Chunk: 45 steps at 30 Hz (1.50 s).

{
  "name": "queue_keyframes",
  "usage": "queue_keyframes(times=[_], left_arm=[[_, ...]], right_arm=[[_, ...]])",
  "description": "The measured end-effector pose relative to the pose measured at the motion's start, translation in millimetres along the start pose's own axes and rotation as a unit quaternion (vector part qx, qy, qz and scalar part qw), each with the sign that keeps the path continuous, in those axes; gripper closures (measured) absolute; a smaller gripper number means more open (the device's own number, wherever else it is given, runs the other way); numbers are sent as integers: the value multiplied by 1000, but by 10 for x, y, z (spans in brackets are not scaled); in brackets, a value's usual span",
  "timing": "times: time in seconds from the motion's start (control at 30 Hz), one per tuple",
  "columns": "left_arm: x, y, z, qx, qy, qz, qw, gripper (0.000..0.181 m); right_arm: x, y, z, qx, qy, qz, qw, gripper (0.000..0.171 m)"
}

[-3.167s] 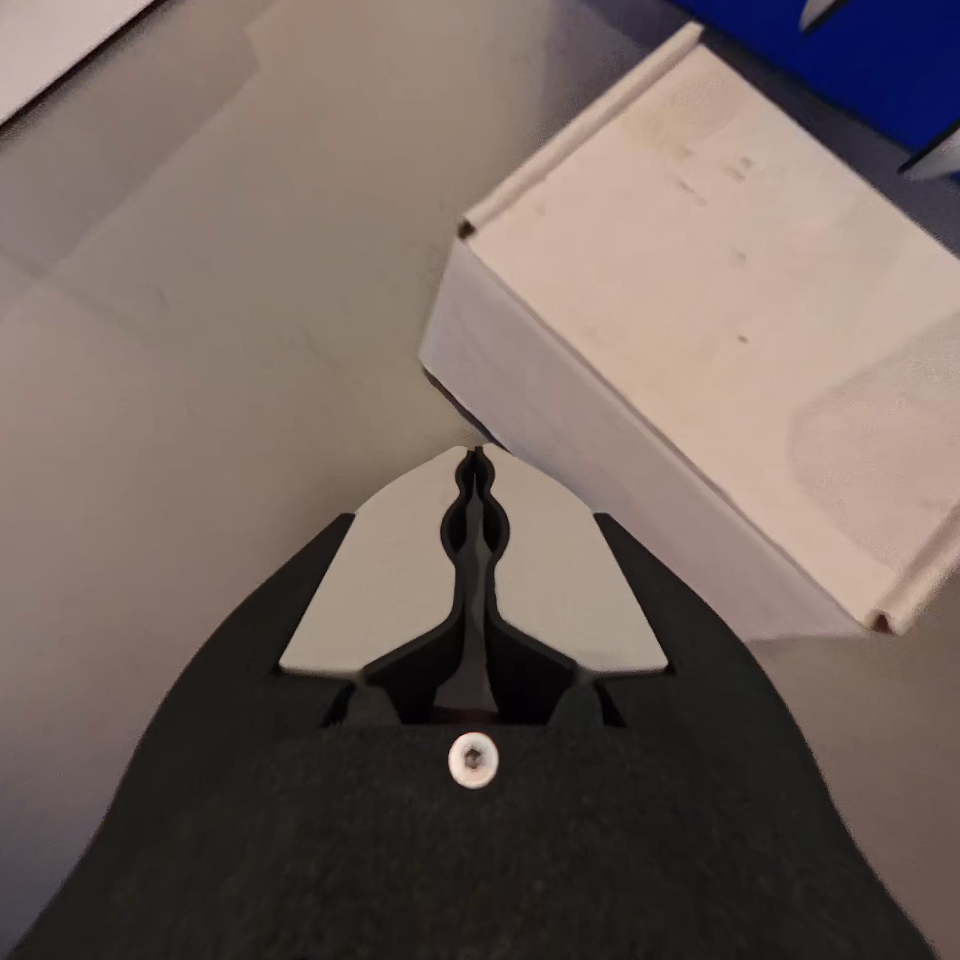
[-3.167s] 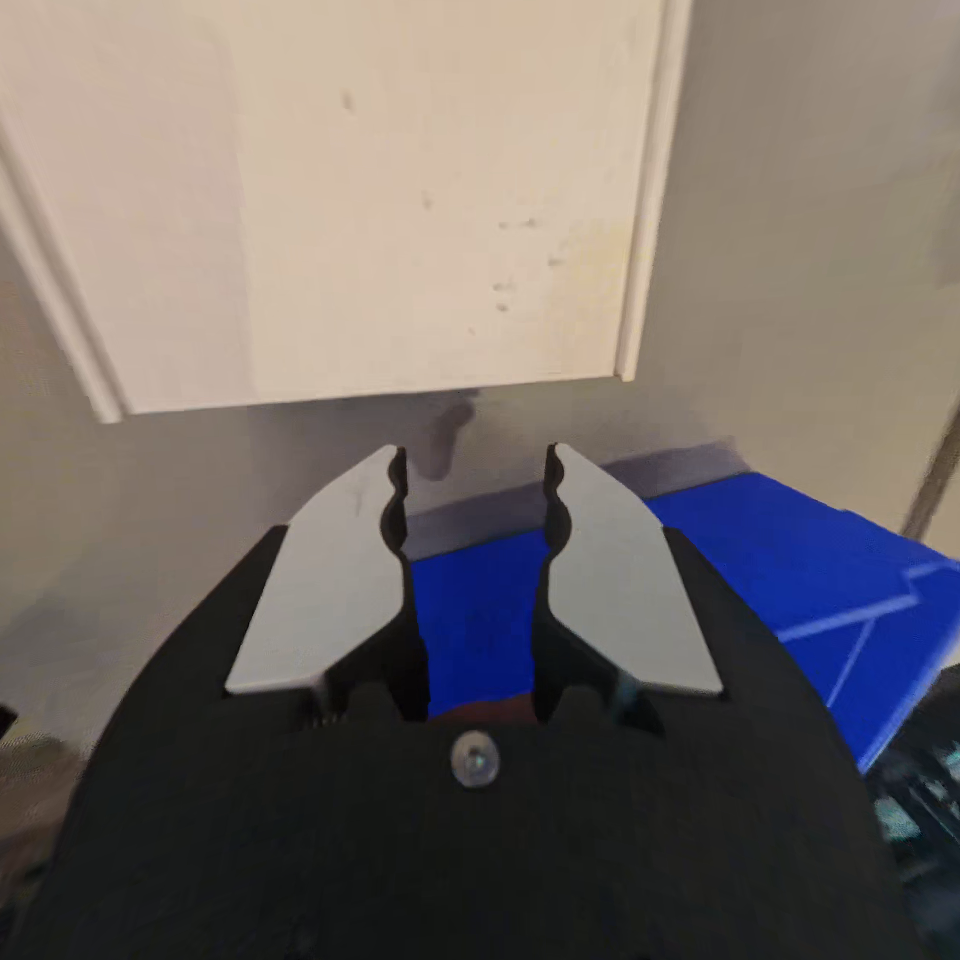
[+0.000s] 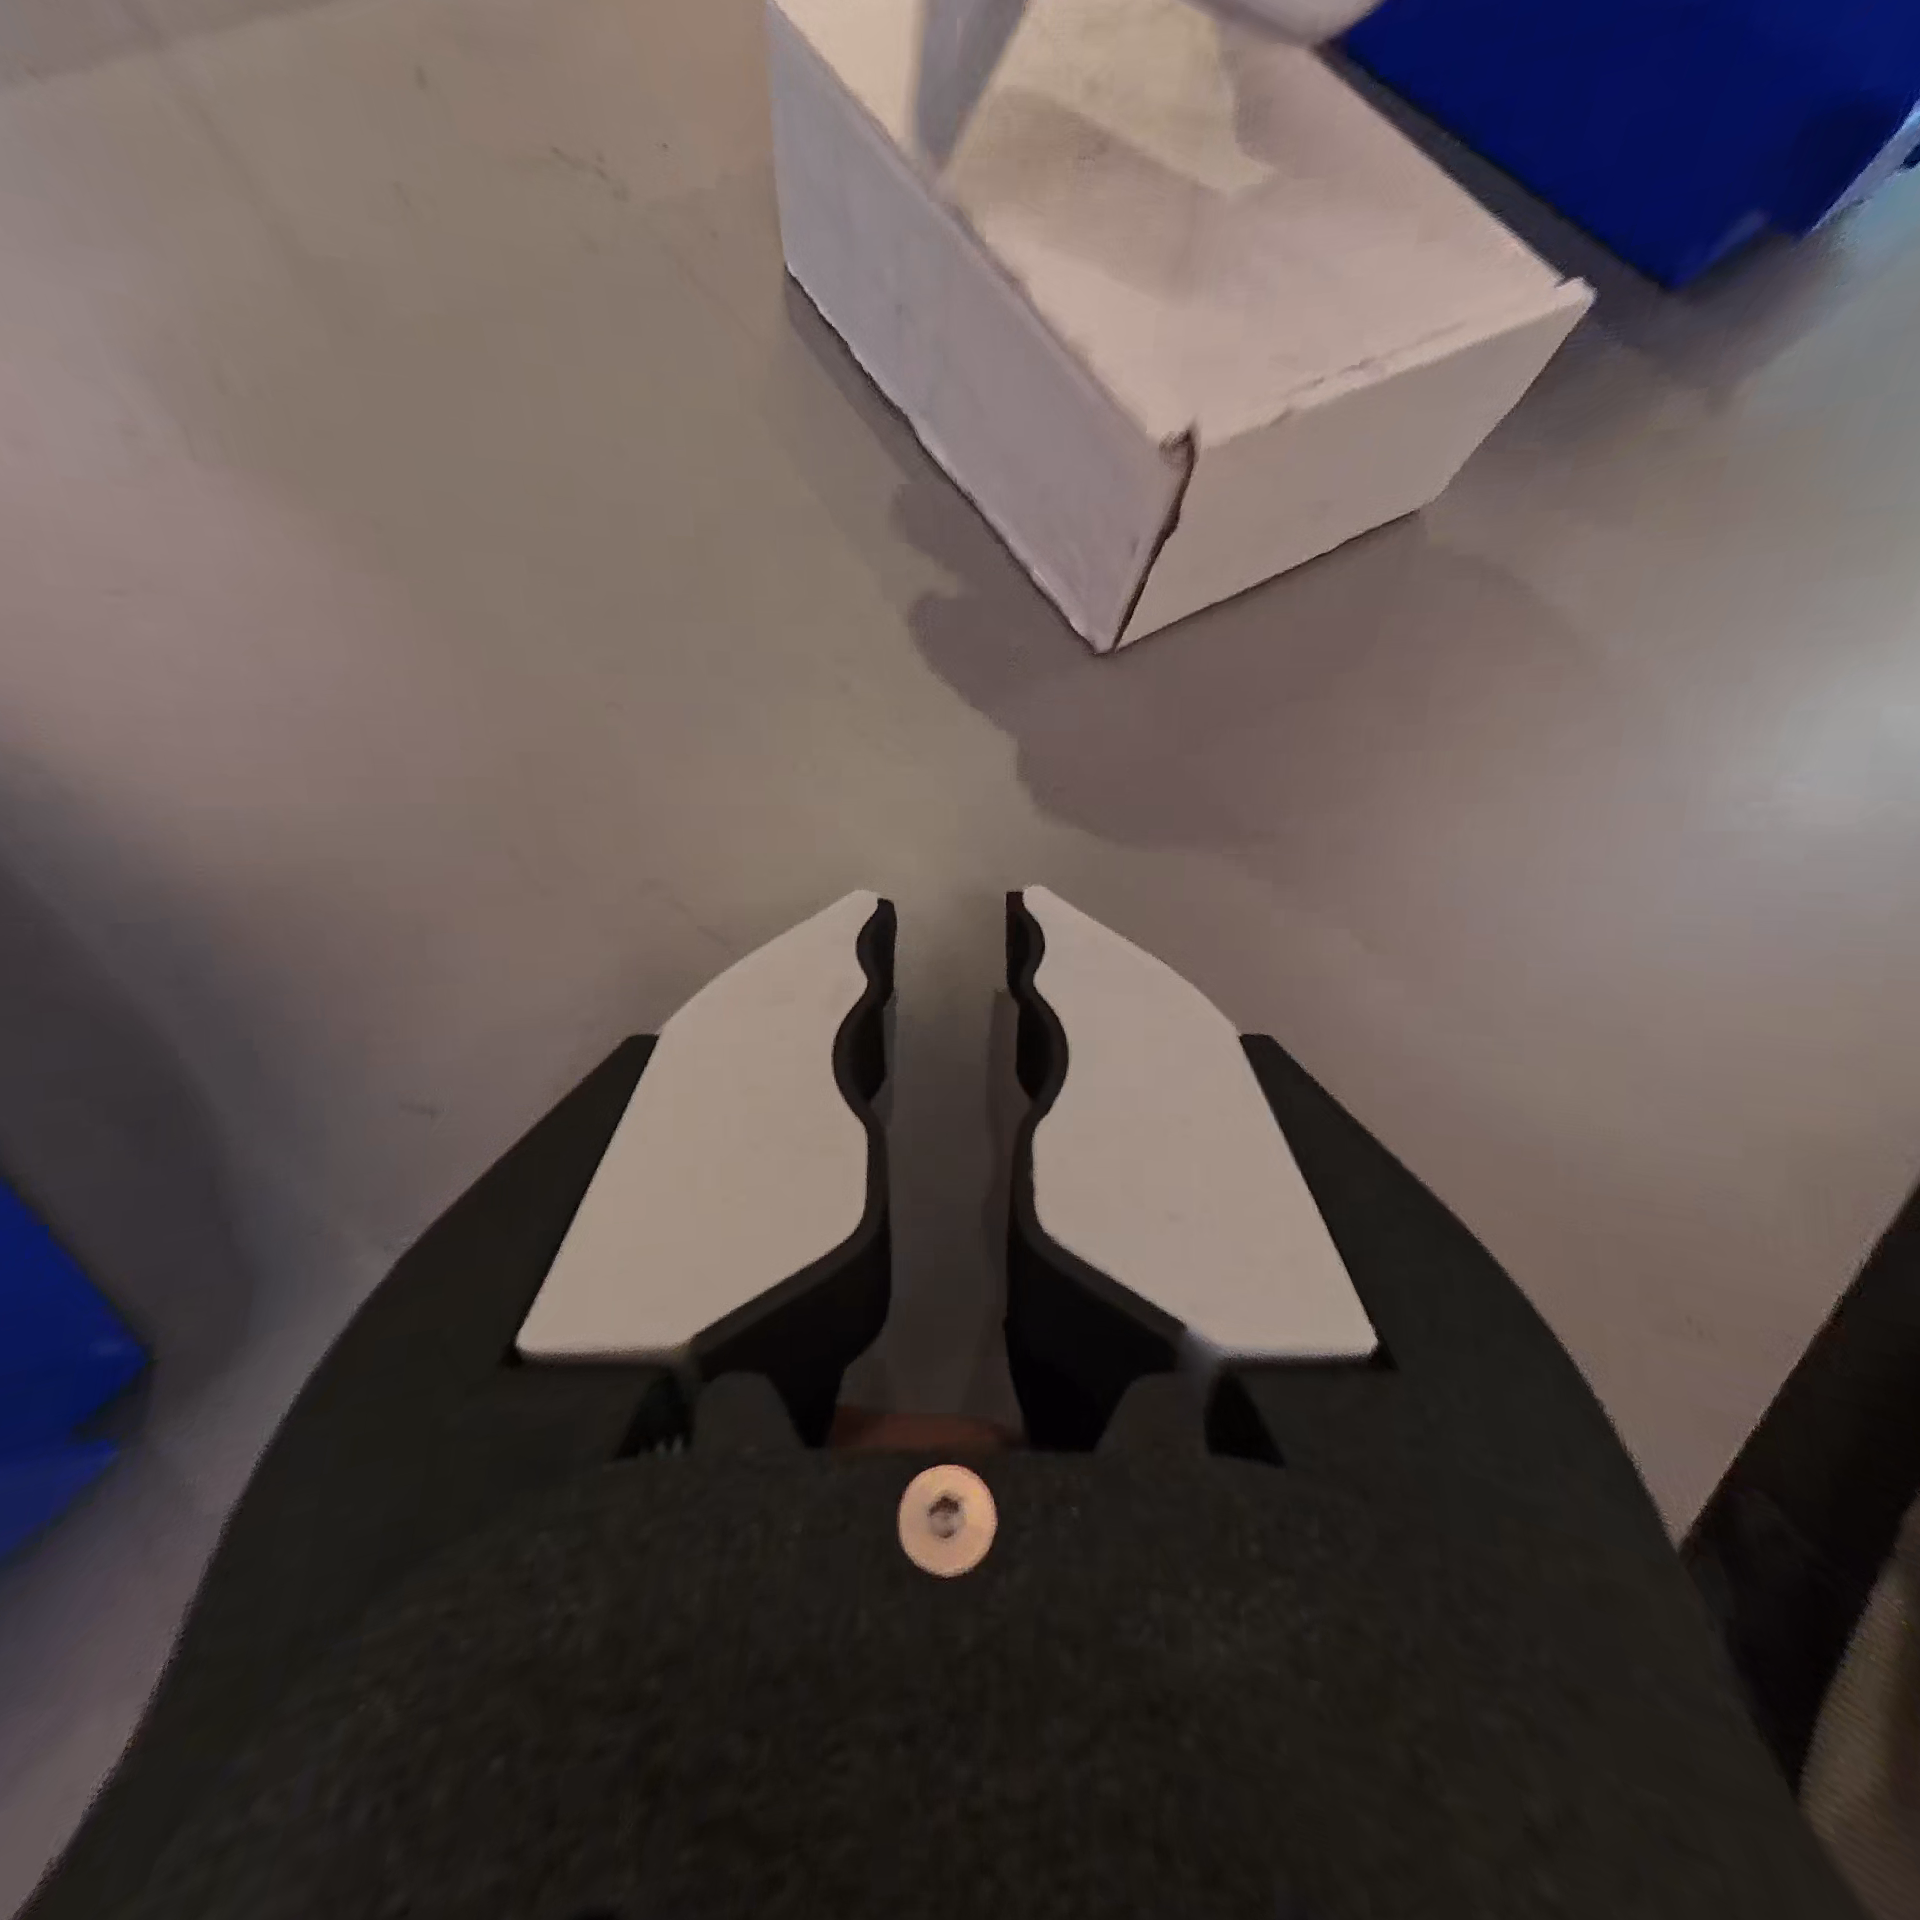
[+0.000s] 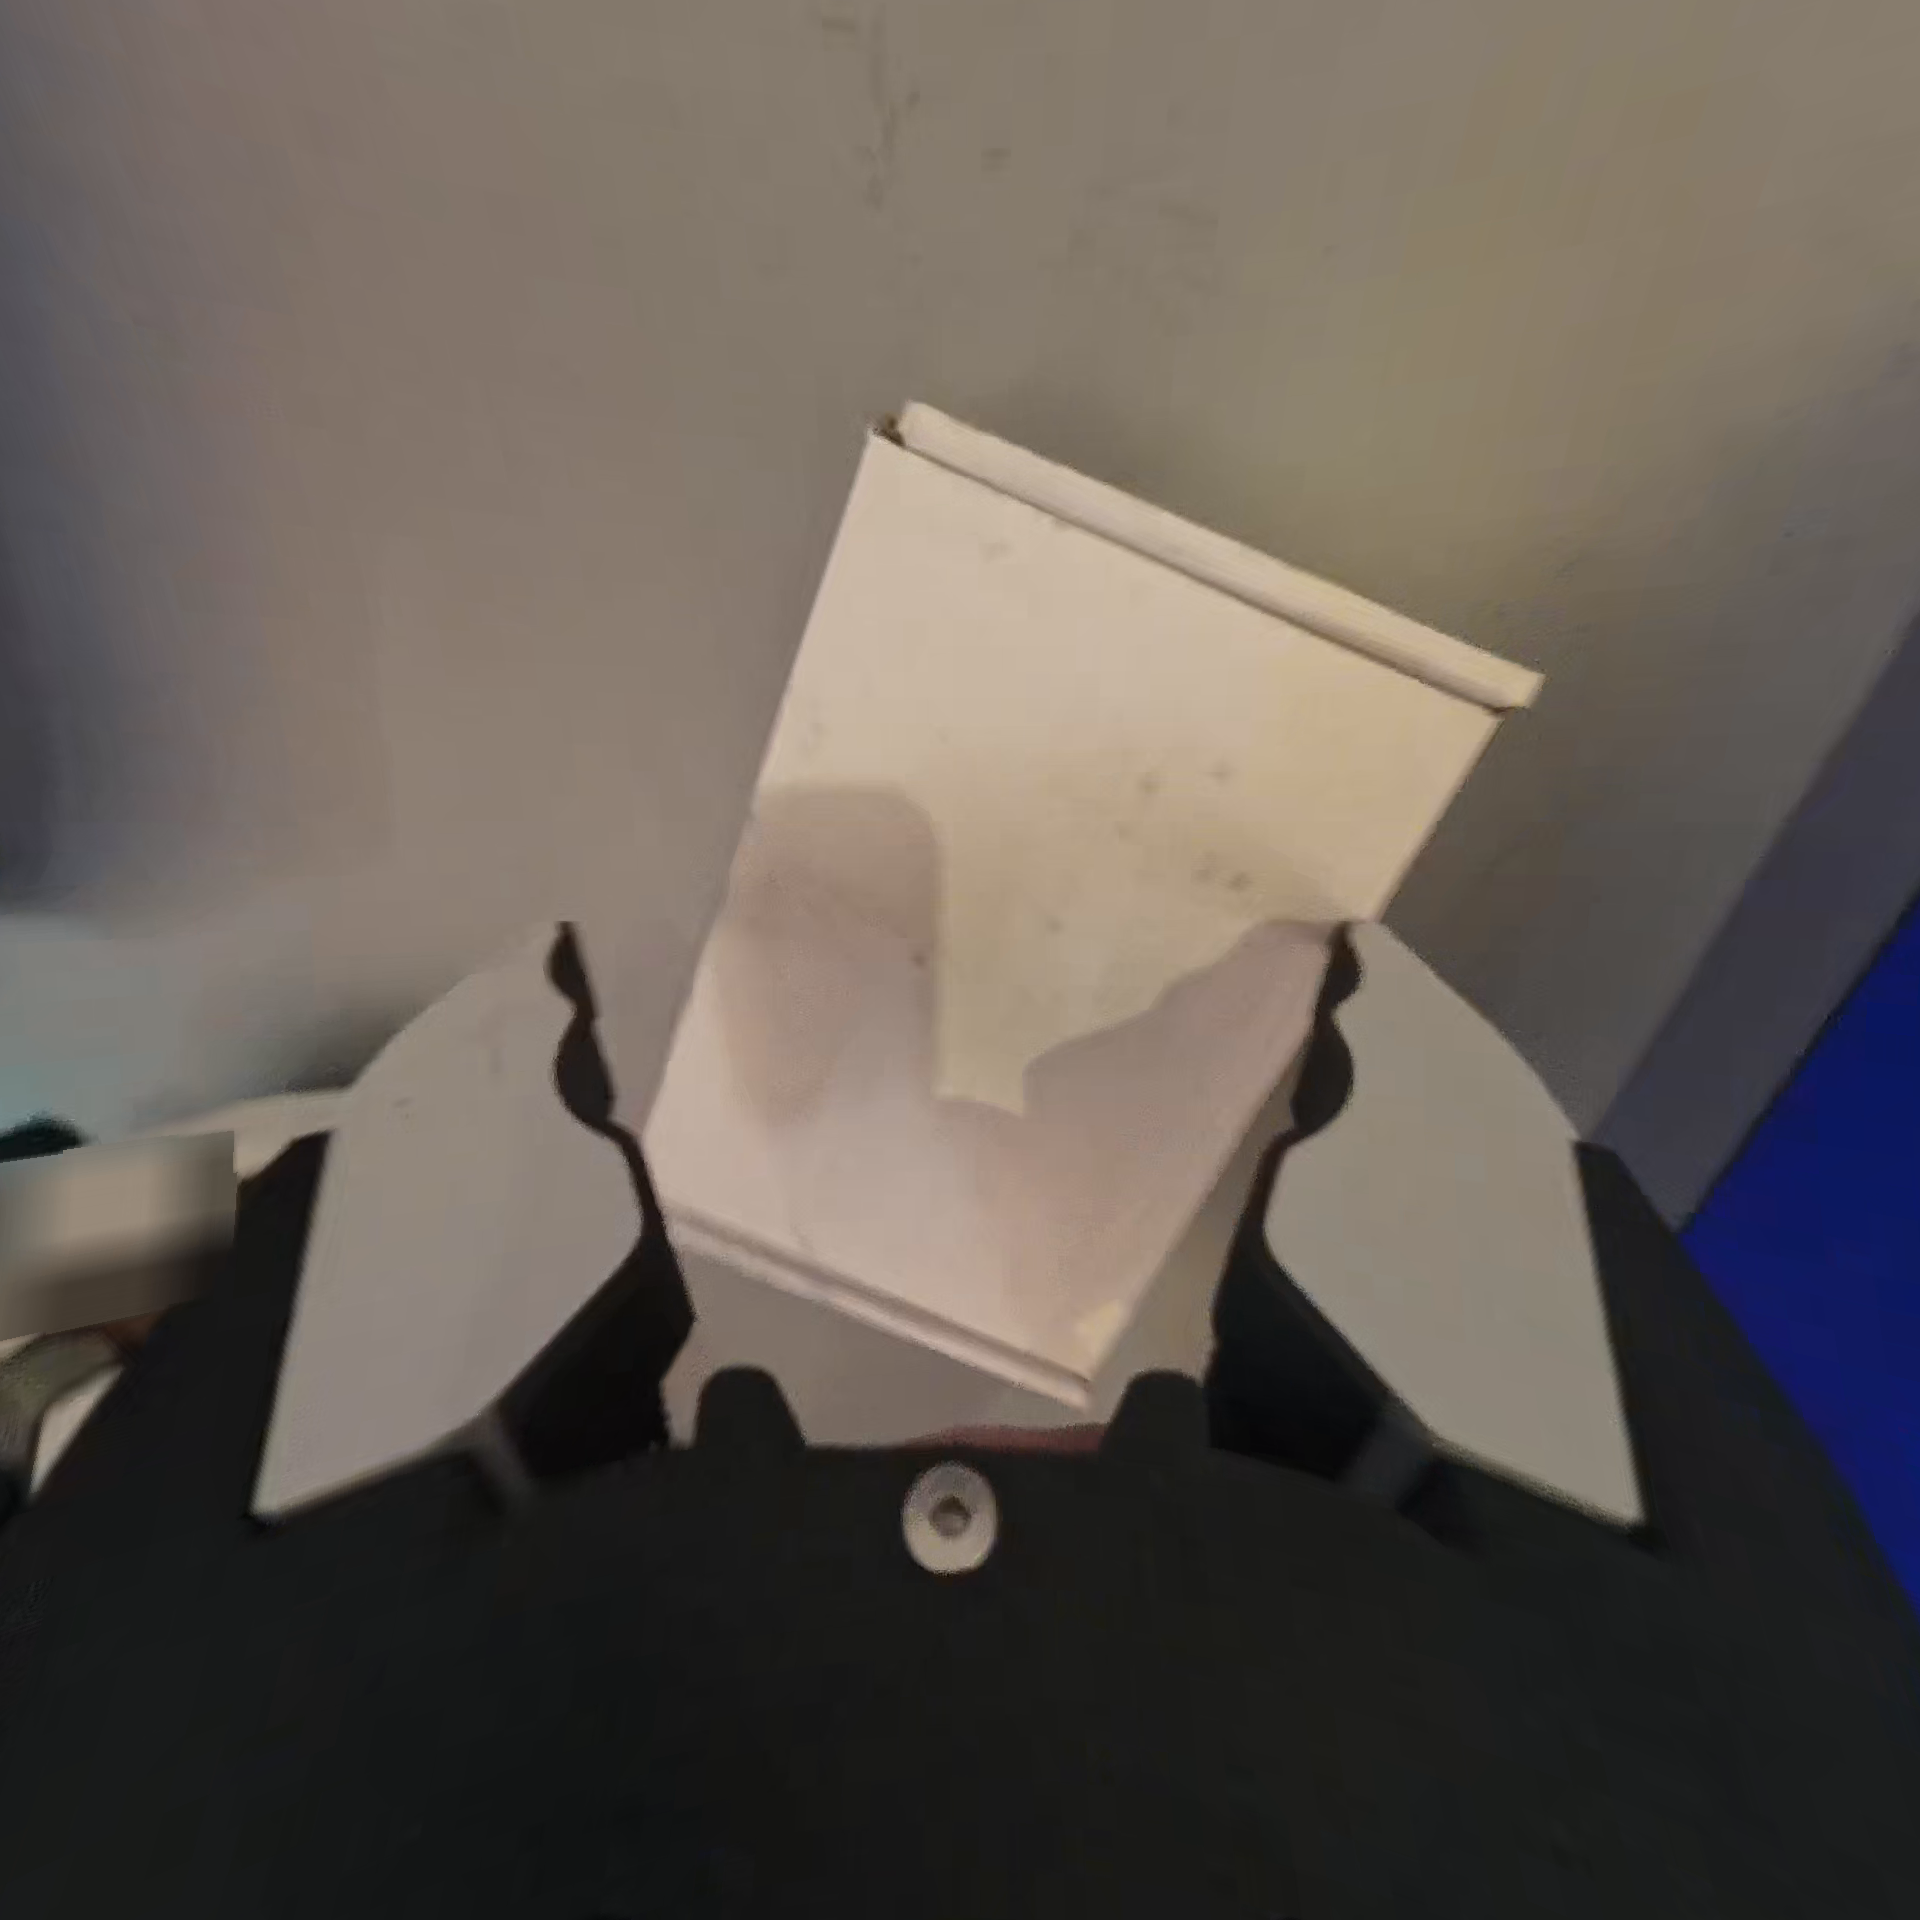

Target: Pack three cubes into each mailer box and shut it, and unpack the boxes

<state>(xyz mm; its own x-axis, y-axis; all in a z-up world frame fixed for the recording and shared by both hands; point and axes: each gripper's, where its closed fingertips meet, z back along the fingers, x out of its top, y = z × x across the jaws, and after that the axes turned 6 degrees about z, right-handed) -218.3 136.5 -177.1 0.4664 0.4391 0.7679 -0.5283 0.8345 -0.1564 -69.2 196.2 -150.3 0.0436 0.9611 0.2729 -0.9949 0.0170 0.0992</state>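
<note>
Box (image 4: 1101,831), white cardboard with its lid closed, lies flat on the grey table (image 4: 416,468), skewed so that one corner points away from the right gripper (image 4: 951,940). That gripper hangs above the box's near end with its jaws spread wide; the box shows between its grey fingers (image 4: 447,1195), but whether they touch its sides cannot be told. Their shadow falls across the lid.

In the left wrist view the same box (image 3: 1299,343) sits well ahead of the left gripper (image 3: 951,909), one corner pointing at it. The left gripper holds nothing, its jaws parted by a narrow gap over bare table (image 3: 416,520). A blue thing (image 3: 1662,104) lies beyond the box, another blue piece (image 3: 52,1371) at the left edge.
</note>
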Motion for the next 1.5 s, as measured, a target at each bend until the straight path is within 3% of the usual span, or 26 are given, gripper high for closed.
queue_keyframes(times=[0.1, 0.27, 0.4, 0.53, 0.63, 0.8, 0.93, 1.03, 1.1, 1.17, 1.27, 1.37, 1.43, 1.5], left_arm=[[2, 91, -1, 28, -1, -24, 999, 163], [27, 174, 31, 41, -8, -37, 998, 164], [8, 237, 32, 46, -4, -39, 998, 165], [42, 311, 54, 49, -12, -32, 998, 166], [52, 361, 48, 43, -12, -17, 999, 166], [56, 406, 26, 38, -5, 5, 999, 167], [42, 374, 11, 40, -1, -11, 999, 167], [43, 314, 6, 39, -2, -24, 999, 167], [60, 234, 17, 31, -5, -28, 999, 167], [94, 164, 38, 29, -10, -40, 999, 167], [142, 85, 61, 36, -19, -63, 997, 167], [161, 16, 58, 42, -20, -85, 995, 167], [167, -42, 50, 40, -18, -91, 995, 167], [162, -118, 39, 30, -18, -87, 996, 167]], right_arm=[[-7, -151, -99, -117, 37, -9, 992, 50], [-214, -229, -326, -186, 106, 0, 977, 33], [-204, -345, -296, -173, 132, 42, 975, 37], [9, -208, -101, -23, 62, 97, 993, 48], [99, -13, 286, 127, -10, 146, 981, 51], [78, 301, 1173, 394, -135, 179, 892, 52], [29, 159, 1667, 470, -199, 185, 840, 53], [17, -140, 1762, 454, -217, 184, 845, 53], [46, -454, 1746, 395, -216, 192, 872, 55], [139, -923, 1773, 288, -230, 219, 903, 112], [266, -1519, 1856, 178, -225, 243, 927, 115], [198, -1951, 1582, 97, -150, 272, 946, 116], [112, -2052, 1362, 89, -107, 285, 948, 141], [54, -2179, 1182, 66, -82, 287, 952, 140]])
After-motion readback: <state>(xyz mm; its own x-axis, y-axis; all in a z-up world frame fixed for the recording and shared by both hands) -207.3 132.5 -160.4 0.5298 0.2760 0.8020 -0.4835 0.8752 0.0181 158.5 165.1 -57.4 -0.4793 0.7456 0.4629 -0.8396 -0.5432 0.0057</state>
